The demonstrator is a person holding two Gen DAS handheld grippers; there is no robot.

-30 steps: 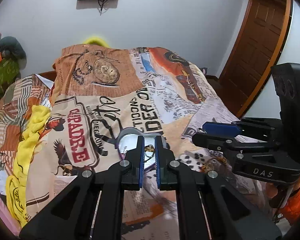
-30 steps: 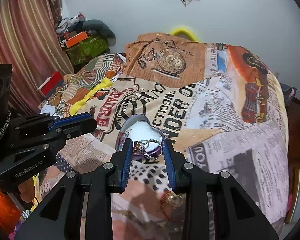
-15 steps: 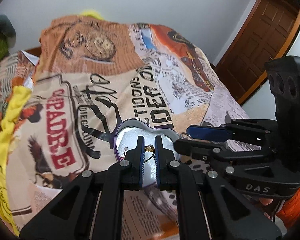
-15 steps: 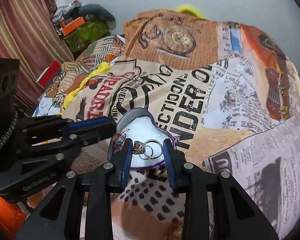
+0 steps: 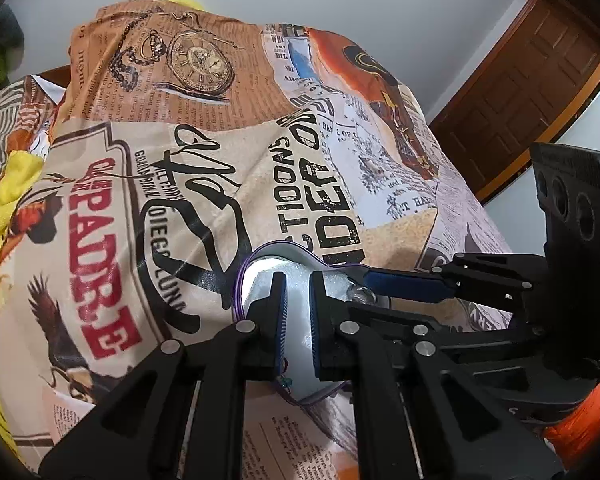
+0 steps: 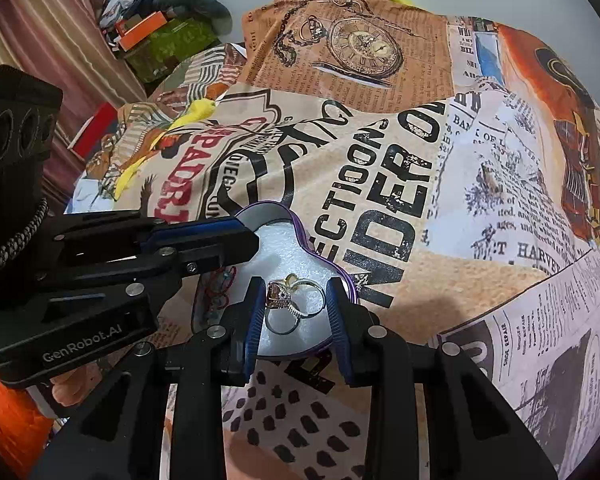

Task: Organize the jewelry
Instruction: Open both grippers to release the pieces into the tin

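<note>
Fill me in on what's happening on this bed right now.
A person holding two grippers is sorting jewelry into a purple heart-shaped box lined with white foam, on a printed bedspread. The right gripper is open around a cluster of rings lying on the foam. The left gripper is over the box, nothing visible between its fingers.

Over the heart-shaped box [image 6: 342, 270] I have little room: my left gripper [image 6: 236, 236] reaches across its left lobe and my right gripper [image 6: 296, 312] straddles the rings [image 6: 290, 300] near its front rim, the two nearly touching. The printed bedspread [image 6: 480, 280] lies open toward its right edge and toward the far pillow end. The red bracelet [image 6: 220, 284] sits under my left fingers.
</note>
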